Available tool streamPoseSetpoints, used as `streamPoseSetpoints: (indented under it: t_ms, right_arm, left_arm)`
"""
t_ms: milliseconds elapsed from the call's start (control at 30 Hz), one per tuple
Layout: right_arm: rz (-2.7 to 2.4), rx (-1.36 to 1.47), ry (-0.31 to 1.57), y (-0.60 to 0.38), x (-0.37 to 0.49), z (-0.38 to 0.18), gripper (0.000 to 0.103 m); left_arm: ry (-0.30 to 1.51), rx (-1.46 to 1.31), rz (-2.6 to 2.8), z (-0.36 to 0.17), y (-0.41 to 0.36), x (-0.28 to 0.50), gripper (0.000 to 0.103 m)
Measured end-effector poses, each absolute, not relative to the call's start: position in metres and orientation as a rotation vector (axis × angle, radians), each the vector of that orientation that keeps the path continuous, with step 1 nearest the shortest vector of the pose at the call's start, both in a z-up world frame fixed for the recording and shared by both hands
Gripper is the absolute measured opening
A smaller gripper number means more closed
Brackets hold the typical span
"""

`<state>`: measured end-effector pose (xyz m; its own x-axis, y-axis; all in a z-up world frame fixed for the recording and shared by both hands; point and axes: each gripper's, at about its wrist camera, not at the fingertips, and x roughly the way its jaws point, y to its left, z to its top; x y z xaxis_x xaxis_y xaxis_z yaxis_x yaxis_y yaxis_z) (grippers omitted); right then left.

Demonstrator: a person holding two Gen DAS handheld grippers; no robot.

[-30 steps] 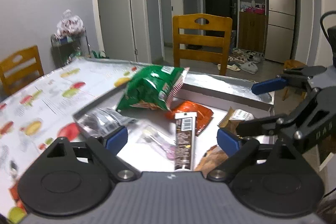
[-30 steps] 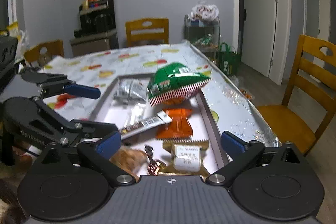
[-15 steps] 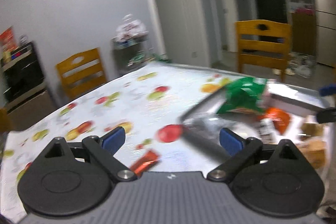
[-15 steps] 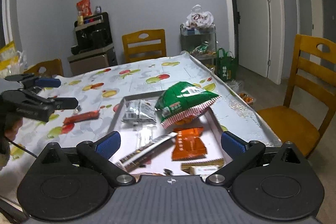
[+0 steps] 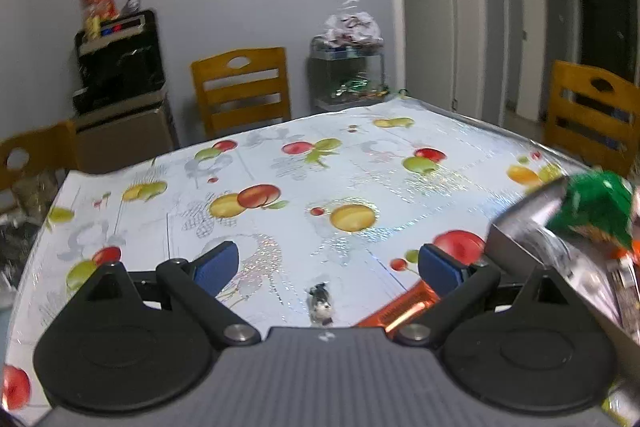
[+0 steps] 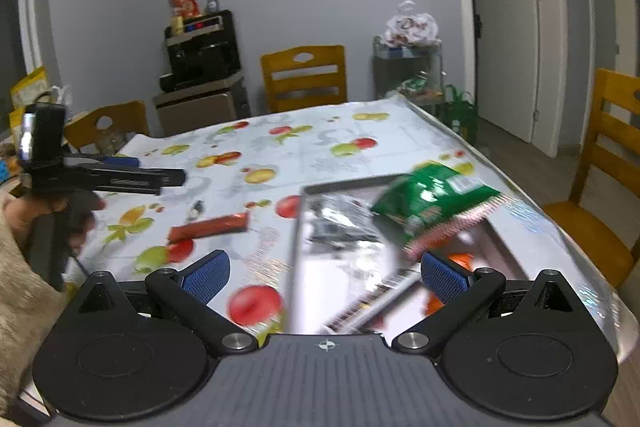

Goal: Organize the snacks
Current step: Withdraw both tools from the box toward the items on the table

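Observation:
A red snack bar lies on the fruit-print tablecloth left of the grey tray; in the left wrist view the bar sits under the right finger. A small black-and-white wrapped candy lies beside it, also in the right wrist view. The tray holds a green chip bag, silver packets, a dark bar and an orange packet. My left gripper is open and empty above the bar and candy; it shows in the right wrist view. My right gripper is open and empty over the tray's left rim.
Wooden chairs stand at the far side, left and right of the table. A cabinet with a black appliance and a wire rack stand against the back wall. The tray's rim is right of my left gripper.
My left gripper swung left, away from the tray, and now hovers over the red bar and candy on the cloth. My right gripper pulled back and shifted left over the tray's left rim.

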<state>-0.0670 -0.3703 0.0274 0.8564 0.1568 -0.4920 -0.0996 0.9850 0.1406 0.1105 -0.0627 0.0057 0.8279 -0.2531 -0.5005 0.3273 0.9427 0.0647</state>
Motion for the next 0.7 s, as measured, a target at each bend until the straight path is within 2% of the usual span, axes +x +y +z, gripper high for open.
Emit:
streamPoseSetpoints:
  t_ms: [367, 700]
  right_arm:
    - [0.193, 0.101, 0.509, -0.293, -0.019, 0.044, 0.103]
    - [0.09, 0.222, 0.655, -0.271, 0.029, 0.0, 0.103]
  left_arm:
    - [0.526, 0.178, -0.274, -0.012, -0.066, 0.146, 0.097]
    - [0.598, 0.083, -0.232, -0.045, -0.031, 0.168, 0.097]
